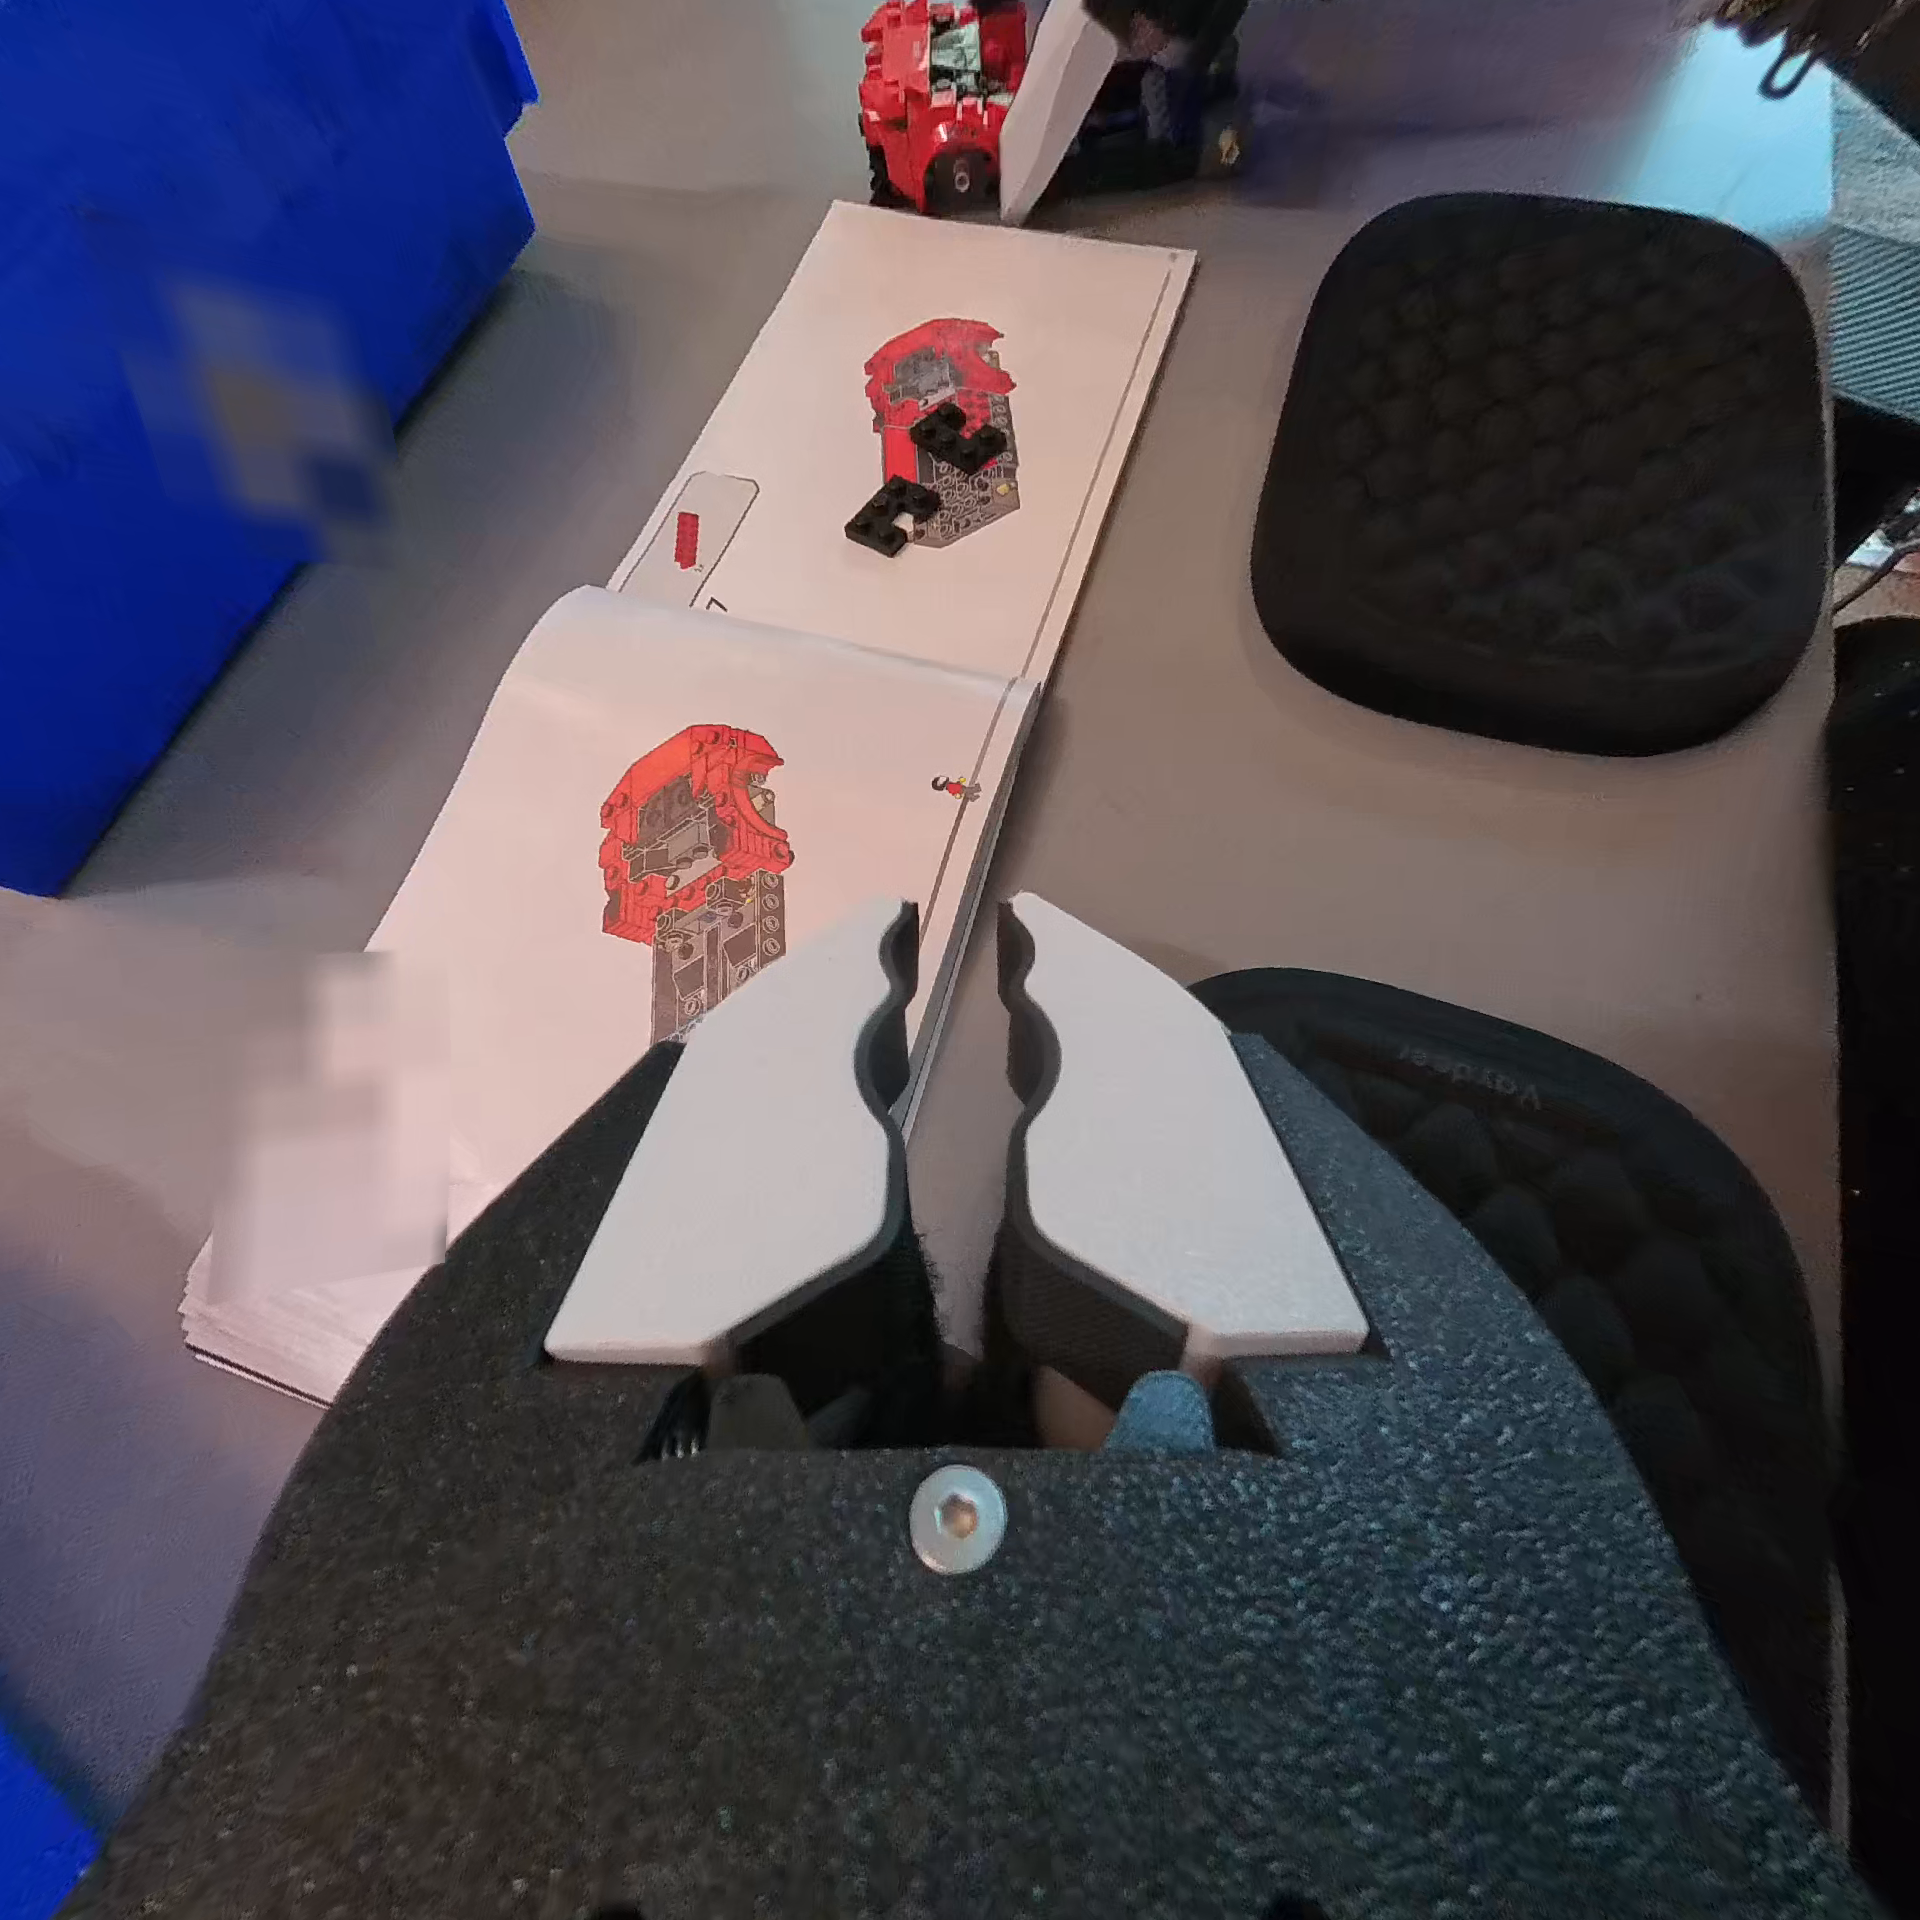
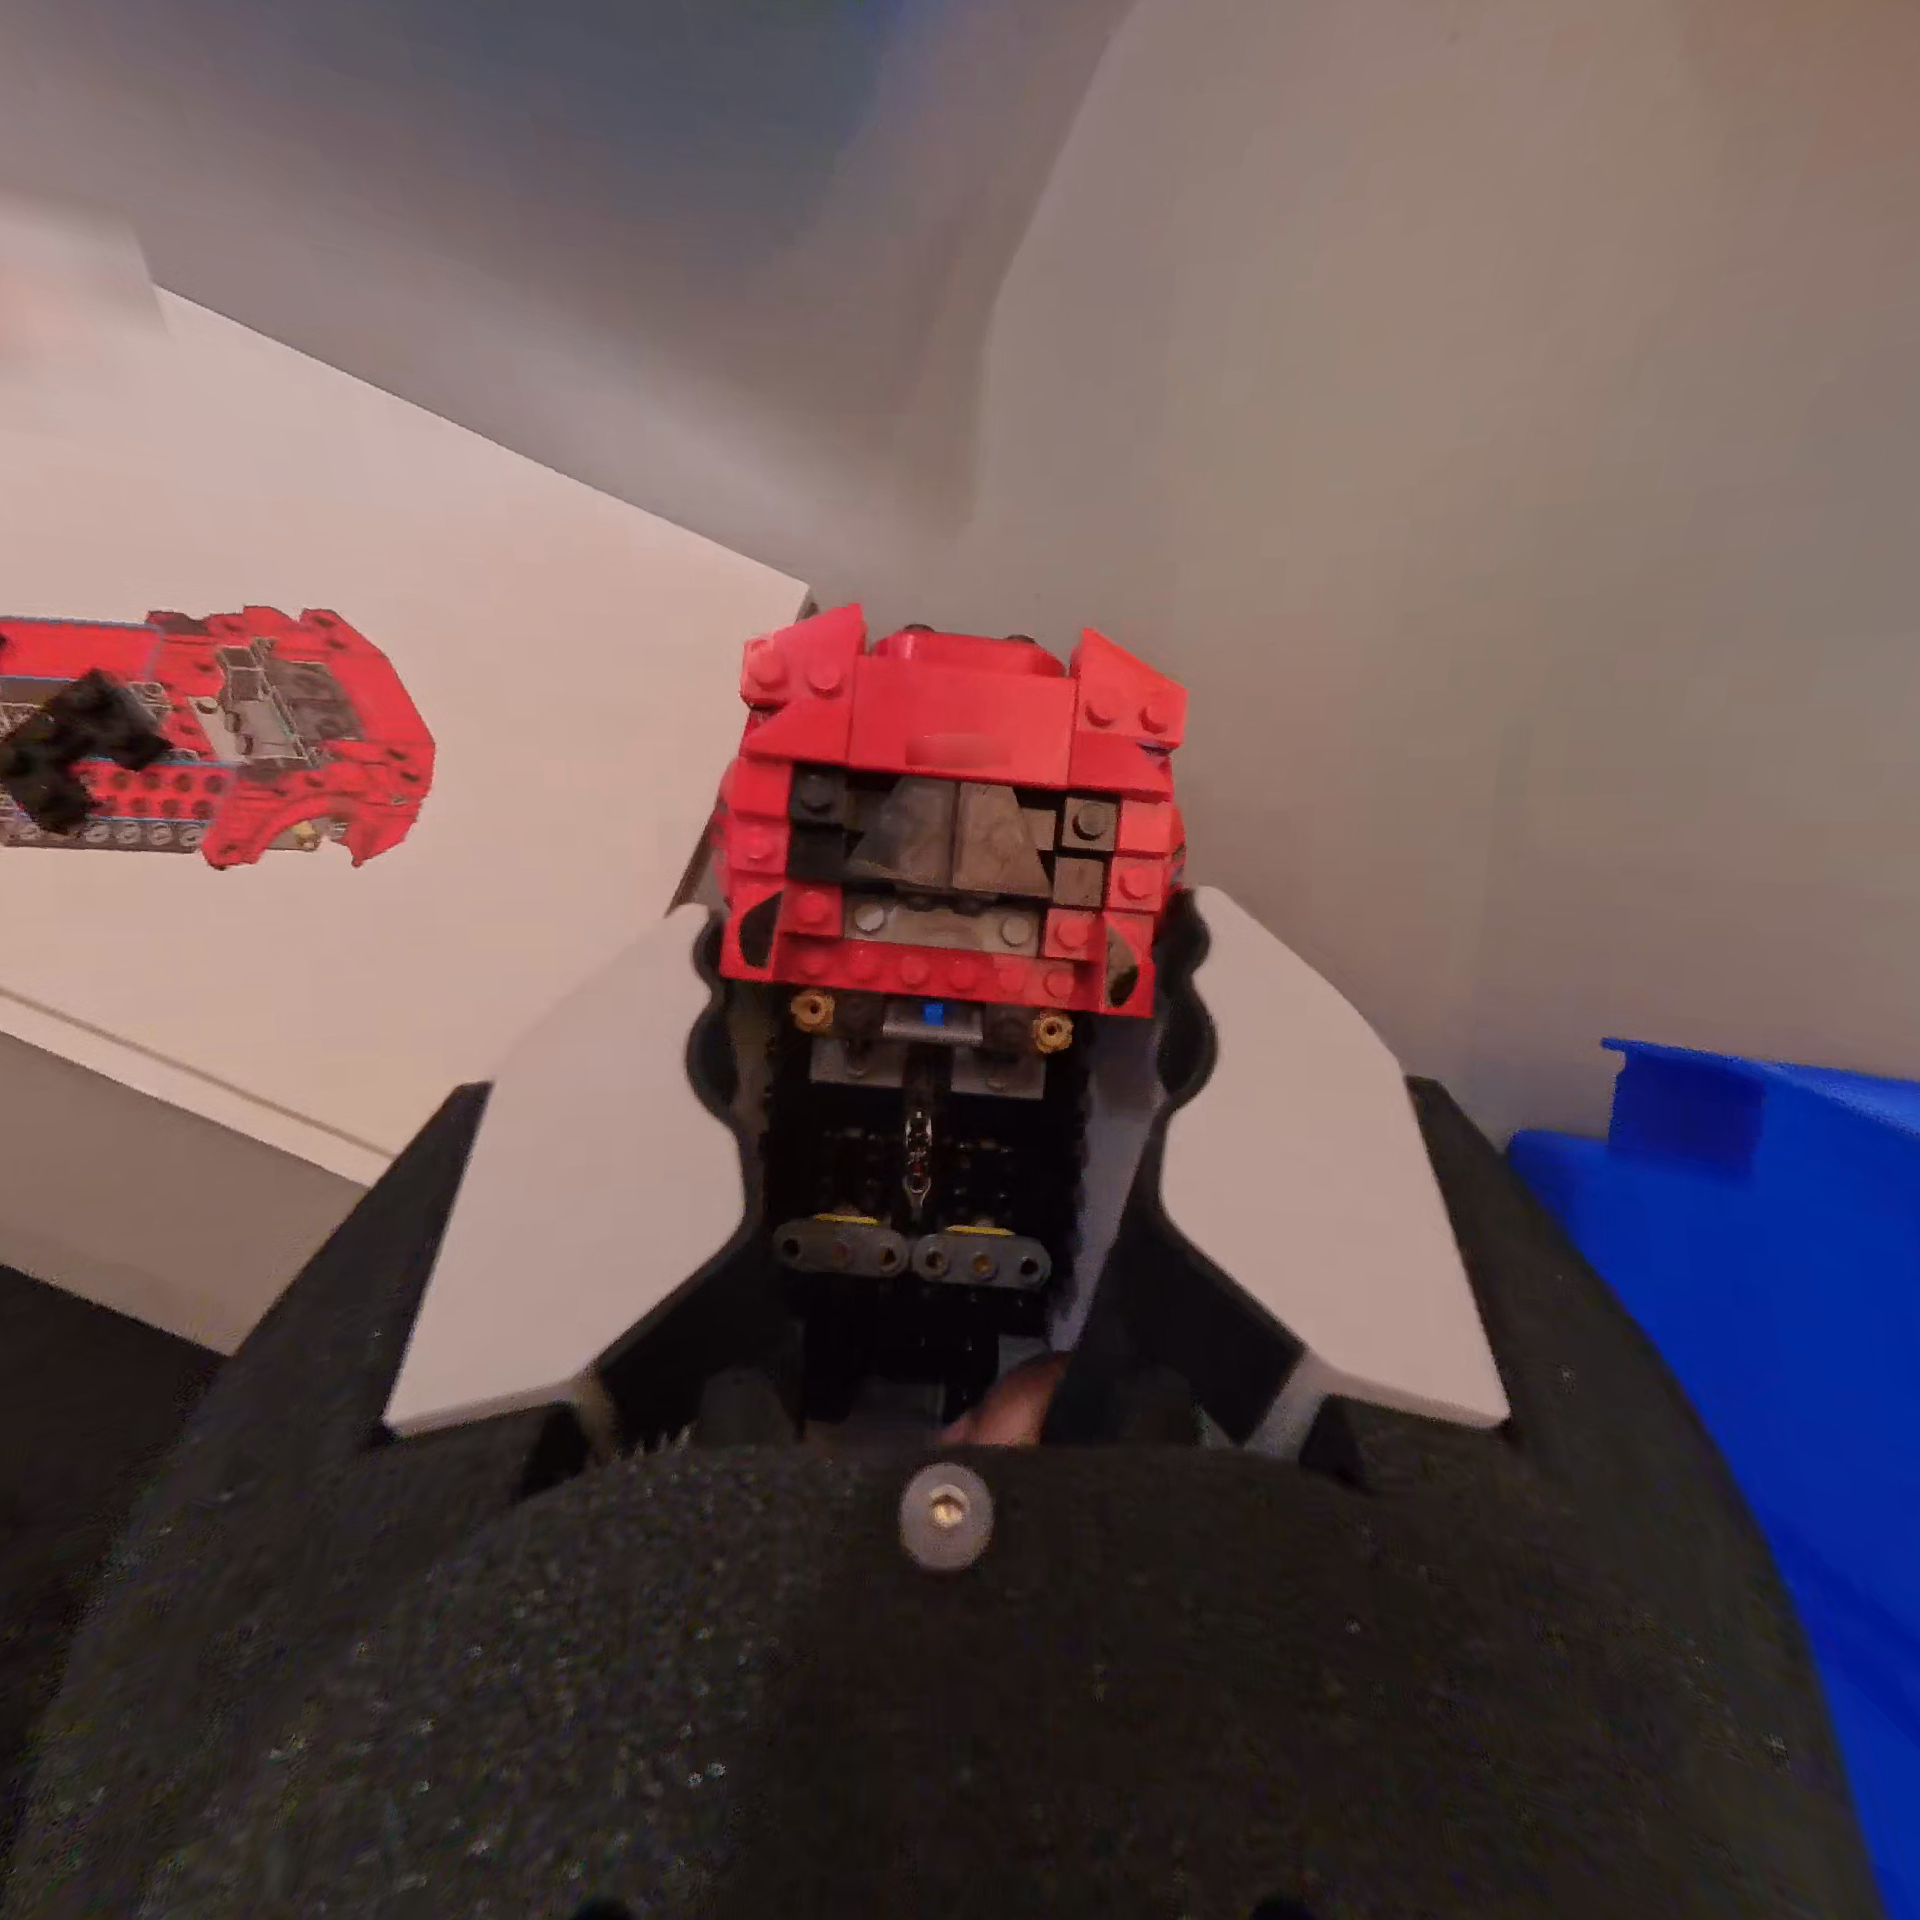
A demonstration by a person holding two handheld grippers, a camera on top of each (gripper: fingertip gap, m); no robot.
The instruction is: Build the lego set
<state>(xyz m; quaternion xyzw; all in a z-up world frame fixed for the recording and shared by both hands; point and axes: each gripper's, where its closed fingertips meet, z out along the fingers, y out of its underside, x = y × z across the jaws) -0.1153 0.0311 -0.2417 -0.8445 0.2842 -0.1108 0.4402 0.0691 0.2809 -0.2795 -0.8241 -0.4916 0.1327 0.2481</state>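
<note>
My right gripper [image 2: 951, 935] is shut on a partly built red Lego car [image 2: 956, 800], gripping its dark chassis with the red end pointing forward, above the table. The car [image 1: 930, 104] also shows at the top of the left wrist view, next to a white finger [image 1: 1044, 114] of the right gripper. Two loose black Lego plates [image 1: 961, 436] [image 1: 891, 514] lie on the open instruction booklet [image 1: 582, 790]. One black plate [image 2: 73, 748] shows on the page in the right wrist view. My left gripper [image 1: 958, 909] hovers over the booklet's near right edge, empty, jaws narrowly apart.
A blue bin [image 1: 208, 416] stands left of the booklet; it is at the right in the right wrist view [image 2: 1714, 1299]. A black quilted pad [image 1: 1538, 468] lies right of the booklet. Another black pad [image 1: 1558, 1247] lies nearer, under my left gripper's right side. There is about 30 cm between the tips of the two grippers. The black plate [image 2: 73, 748] is about 11 cm from my right fingertips. Seen from the left wrist view [image 1: 963, 447] as well.
</note>
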